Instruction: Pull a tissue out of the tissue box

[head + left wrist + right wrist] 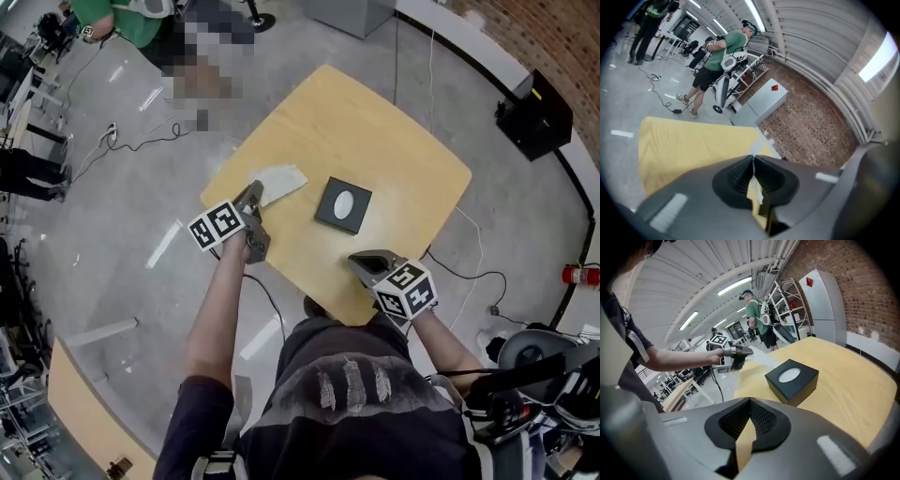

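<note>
The black tissue box with a white oval opening sits near the middle of the light wooden table. My left gripper is over the table's left edge, left of the box, shut on a white tissue that spreads from its jaws toward the box. In the left gripper view, a thin strip of tissue sticks out past my left gripper, whose jaws are closed. My right gripper is at the near edge, shut and empty. Past my right gripper in its own view stand the box and the left gripper.
A person in a green shirt stands beyond the table by racks and a grey cabinet. Cables run over the concrete floor. A black case stands on the floor at right, near the brick wall.
</note>
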Available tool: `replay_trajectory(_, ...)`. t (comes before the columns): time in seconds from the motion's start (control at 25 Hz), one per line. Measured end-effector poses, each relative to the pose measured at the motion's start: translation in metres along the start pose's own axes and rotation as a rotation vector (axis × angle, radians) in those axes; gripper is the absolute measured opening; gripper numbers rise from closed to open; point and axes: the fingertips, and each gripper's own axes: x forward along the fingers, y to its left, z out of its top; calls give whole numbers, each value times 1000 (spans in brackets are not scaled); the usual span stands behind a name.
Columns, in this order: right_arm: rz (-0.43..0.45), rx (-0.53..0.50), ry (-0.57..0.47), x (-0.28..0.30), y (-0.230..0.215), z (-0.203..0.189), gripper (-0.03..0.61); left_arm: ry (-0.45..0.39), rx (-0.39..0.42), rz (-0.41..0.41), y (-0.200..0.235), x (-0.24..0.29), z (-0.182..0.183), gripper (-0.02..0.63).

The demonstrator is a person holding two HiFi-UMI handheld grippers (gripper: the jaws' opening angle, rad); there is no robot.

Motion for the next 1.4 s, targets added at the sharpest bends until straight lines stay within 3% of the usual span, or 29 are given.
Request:
replay_trajectory(0.24,23,-3,23,4,5,2,-2,115,60,134,41,-8,-35,26)
replay_trajectory(0.52,36,-3,17,11,12,12,-2,170,136,323,79,-25,-42,148)
replay_trajectory(0.6,38,-4,20,11,12,11,-2,172,136,349,86,-28,-42,169)
replay_trajectory(0.76,35,-6,24,9,10,9,-2,210,190,398,94,-30,-48,289)
replay_trajectory(0.88,34,-12,22,9,11,8,-2,211,245,441,98,-32,-46,301)
replay_trajectory(1.28,59,-20,-5,23,36,16,-2,129,256,395,99,-59,-24,301)
replay_trajectory(1.4,72,-8,-36,25,46,28,-2,122,315,359,90,-65,-16,287)
